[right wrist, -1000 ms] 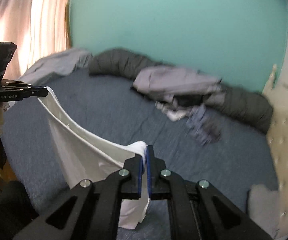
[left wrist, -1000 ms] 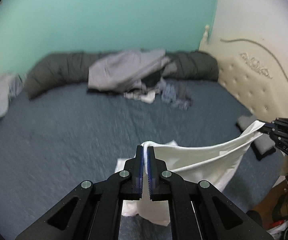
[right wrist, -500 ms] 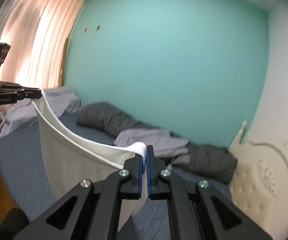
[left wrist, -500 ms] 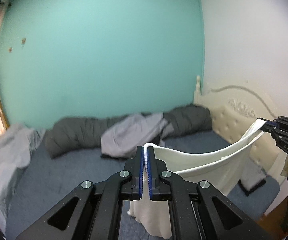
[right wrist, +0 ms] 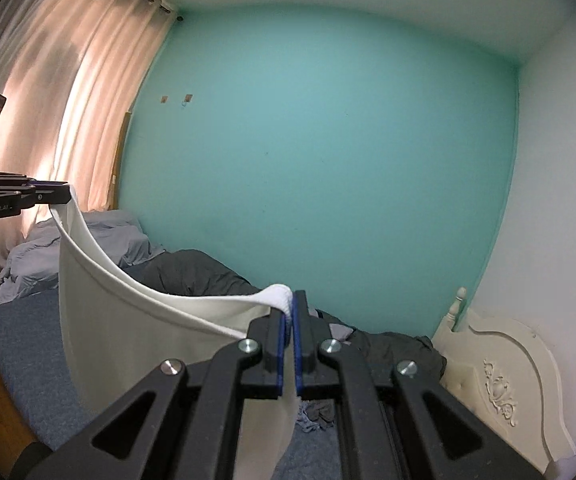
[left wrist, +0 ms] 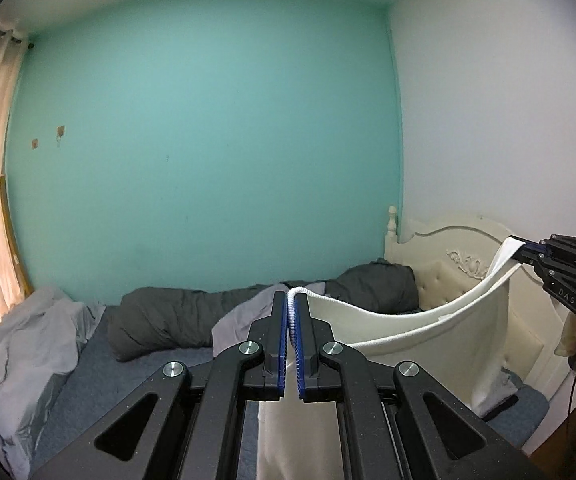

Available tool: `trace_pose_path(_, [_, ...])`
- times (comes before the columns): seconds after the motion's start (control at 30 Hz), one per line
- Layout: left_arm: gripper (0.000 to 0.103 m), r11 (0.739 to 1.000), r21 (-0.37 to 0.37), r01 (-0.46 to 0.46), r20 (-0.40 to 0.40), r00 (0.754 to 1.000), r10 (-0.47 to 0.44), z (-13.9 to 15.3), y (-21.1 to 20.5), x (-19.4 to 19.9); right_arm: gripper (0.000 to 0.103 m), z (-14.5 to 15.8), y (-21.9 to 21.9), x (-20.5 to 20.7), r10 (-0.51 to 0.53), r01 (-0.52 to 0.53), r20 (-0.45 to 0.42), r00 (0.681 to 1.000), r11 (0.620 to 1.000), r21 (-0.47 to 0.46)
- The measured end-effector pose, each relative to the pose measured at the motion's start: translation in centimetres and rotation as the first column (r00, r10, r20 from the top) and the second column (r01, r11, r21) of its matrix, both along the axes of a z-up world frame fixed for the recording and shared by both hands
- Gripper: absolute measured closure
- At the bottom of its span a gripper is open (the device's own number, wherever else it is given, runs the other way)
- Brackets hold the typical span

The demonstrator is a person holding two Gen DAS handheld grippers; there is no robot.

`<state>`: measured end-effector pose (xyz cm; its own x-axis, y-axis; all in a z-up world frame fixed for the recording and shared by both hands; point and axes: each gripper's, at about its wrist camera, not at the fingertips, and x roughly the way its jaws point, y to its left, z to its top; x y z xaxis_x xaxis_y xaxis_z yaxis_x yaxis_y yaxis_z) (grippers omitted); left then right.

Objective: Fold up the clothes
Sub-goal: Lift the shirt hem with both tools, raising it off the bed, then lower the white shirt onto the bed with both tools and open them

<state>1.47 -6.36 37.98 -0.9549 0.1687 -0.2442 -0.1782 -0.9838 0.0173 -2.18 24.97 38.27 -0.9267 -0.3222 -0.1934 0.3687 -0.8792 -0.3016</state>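
2 claws, both mine, each clenched on one top corner of the same white garment [left wrist: 400, 332], which hangs between them above the bed [left wrist: 159, 364], its upper edge sagging in a curve and its body dropping down toward the mattress.

Taking the bed as my landmark and reading from its left side: pale pink curtains [right wrist: 71, 92] hang beyond the bed's left edge, and a crumpled light grey sheet [left wrist: 27, 352] lies heaped on that same side. My left claw [left wrist: 292, 304] is up over the near part of the bed, its blue pads pinched tight on a bunched white corner of the garment. From there the cloth runs rightward to my right claw [left wrist: 522, 248], seen in the left wrist view against the bed's cream headboard [left wrist: 460, 256], biting the other corner.

Along the far side of the bed, under the teal wall [left wrist: 207, 140], lies a rolled dark grey duvet [left wrist: 159, 320] with a lighter grey garment [left wrist: 235, 320] draped on it. In my right wrist view a small pile of dark clothes [right wrist: 320, 416] sits on the blue bedcover just below my right claw's grip [right wrist: 290, 308].
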Motion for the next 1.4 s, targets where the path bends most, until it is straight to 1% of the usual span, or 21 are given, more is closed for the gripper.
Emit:
trace_pose_path(0.17, [0.100, 1.000, -0.012, 0.001, 0.029, 1.000, -0.001, -1.4, -0.5, 0.5, 0.100, -2.2, -0.4, -0.5, 0.016, -0.016, 0.042, 0.999, 1.000, 0.022])
trace_pose_path(0.33, [0.100, 1.000, -0.013, 0.005, 0.090, 0.996, -0.004, -4.8, -0.5, -0.5, 0.100, -5.8, -1.5, -1.3, 0.037, -0.041, 0.115, 0.993, 0.999, 0.033])
trace_pose_path(0.47, [0.100, 1.000, -0.019, 0.006, 0.146, 0.989, -0.004, -8.0, -0.2, -2.0, 0.100, -9.1, -1.8, -2.4, 0.051, -0.057, 0.169, 0.984, 0.998, 0.032])
trace_pose_path(0.73, [0.100, 1.000, -0.018, 0.010, 0.238, 0.971, -0.006, -13.3, 0.6, -6.0, 0.100, -13.8, -2.0, -5.4, 0.053, -0.065, 0.252, 0.966, 0.997, 0.040])
trace_pose_path(0.93, [0.100, 1.000, -0.019, 0.015, 0.317, 0.948, -0.008, -18.4, 0.6, -8.8, 0.100, -18.9, -1.7, -8.3, 0.059, -0.082, 0.338, 0.939, 0.995, 0.054])
trace_pose_path(1.03, [0.100, 0.999, -0.028, 0.019, 0.366, 0.931, -0.008, -21.8, 0.8, -10.5, 0.100, -21.9, -1.7, -9.7, 0.076, -0.100, 0.388, 0.919, 0.994, 0.043])
trace_pose_path(1.1, [0.100, 0.999, -0.037, 0.024, 0.397, 0.918, -0.007, -24.3, 0.9, -11.6, 0.100, -24.4, -1.8, -10.7, 0.086, -0.112, 0.426, 0.901, 0.993, 0.038])
trace_pose_path(1.13, [0.100, 0.999, -0.035, 0.027, 0.420, 0.908, -0.010, -25.8, 0.9, -12.1, 0.100, -26.0, -1.7, -11.3, 0.088, -0.116, 0.450, 0.889, 0.993, 0.035])
trace_pose_path(1.23, [0.100, 0.999, -0.022, 0.034, 0.491, 0.871, -0.019, -31.0, 0.8, -13.6, 0.100, -31.4, -1.6, -12.8, 0.090, -0.121, 0.527, 0.845, 0.992, 0.024])
trace_pose_path(1.3, [0.100, 1.000, 0.002, 0.031, 0.551, 0.834, -0.027, -35.3, 0.5, -14.6, 0.100, -35.1, -1.4, -13.6, 0.091, -0.115, 0.577, 0.812, 0.993, 0.004])
trace_pose_path(1.37, [0.100, 1.000, 0.014, 0.027, 0.597, 0.802, -0.030, -39.1, 0.4, -15.4, 0.100, -38.7, -1.3, -14.4, 0.093, -0.104, 0.621, 0.778, 0.994, -0.017])
trace_pose_path(1.4, [0.100, 1.000, 0.018, 0.025, 0.624, 0.781, -0.031, -41.5, 0.4, -15.8, 0.100, -40.3, -1.3, -14.6, 0.093, -0.102, 0.640, 0.763, 0.995, -0.023])
